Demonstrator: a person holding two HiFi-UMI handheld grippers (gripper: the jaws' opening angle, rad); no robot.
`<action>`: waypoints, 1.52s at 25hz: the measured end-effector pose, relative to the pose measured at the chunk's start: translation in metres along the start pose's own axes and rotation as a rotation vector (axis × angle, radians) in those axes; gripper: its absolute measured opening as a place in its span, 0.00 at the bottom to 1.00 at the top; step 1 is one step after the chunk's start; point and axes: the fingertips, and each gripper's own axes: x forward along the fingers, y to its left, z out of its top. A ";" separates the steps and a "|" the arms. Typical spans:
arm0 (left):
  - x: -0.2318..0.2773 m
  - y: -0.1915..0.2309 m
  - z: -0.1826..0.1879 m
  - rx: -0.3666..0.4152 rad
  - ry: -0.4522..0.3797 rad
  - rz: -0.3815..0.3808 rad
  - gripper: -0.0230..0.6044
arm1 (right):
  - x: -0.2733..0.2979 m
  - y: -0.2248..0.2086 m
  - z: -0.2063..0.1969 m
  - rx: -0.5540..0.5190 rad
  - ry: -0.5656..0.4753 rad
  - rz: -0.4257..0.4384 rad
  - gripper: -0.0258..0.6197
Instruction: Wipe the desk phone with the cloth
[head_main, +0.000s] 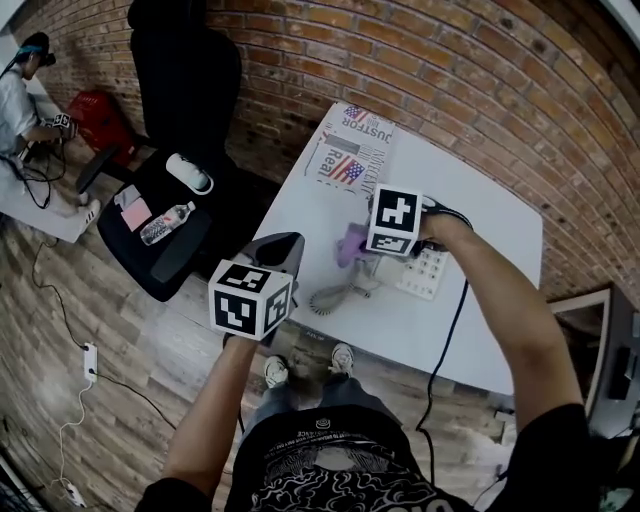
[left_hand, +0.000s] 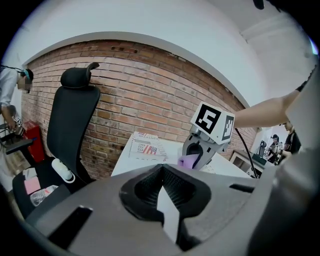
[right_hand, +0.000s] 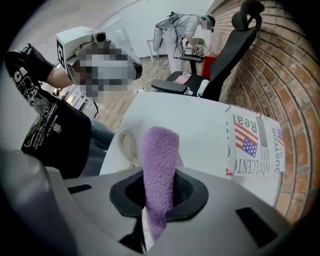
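A white desk phone (head_main: 426, 272) with a coiled cord (head_main: 326, 298) sits on the white table (head_main: 480, 230). My right gripper (head_main: 372, 246) hovers over the phone's left end, shut on a purple cloth (head_main: 351, 243). In the right gripper view the cloth (right_hand: 160, 160) stands up from between the jaws of that gripper (right_hand: 159, 194), with the cord (right_hand: 126, 145) beyond it. My left gripper (head_main: 284, 248) is held off the table's near-left edge, jaws together and holding nothing. The left gripper view looks over its own jaws (left_hand: 162, 189) at the right gripper (left_hand: 198, 152) and cloth (left_hand: 188, 161).
A newspaper (head_main: 352, 150) lies at the table's far corner by the brick wall (head_main: 480, 90). A black office chair (head_main: 175, 130) with a bottle and small items on its seat stands left of the table. A person (head_main: 20, 90) works at far left. A power strip (head_main: 90, 362) lies on the floor.
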 end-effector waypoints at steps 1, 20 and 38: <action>-0.001 0.000 0.000 0.006 0.001 -0.009 0.05 | 0.001 0.003 0.001 0.011 -0.004 -0.002 0.11; -0.015 -0.017 -0.011 0.100 0.041 -0.195 0.05 | 0.020 0.059 0.011 0.297 -0.207 -0.103 0.11; 0.007 -0.101 0.036 0.225 0.015 -0.339 0.05 | -0.134 0.078 -0.064 0.778 -0.746 -0.597 0.11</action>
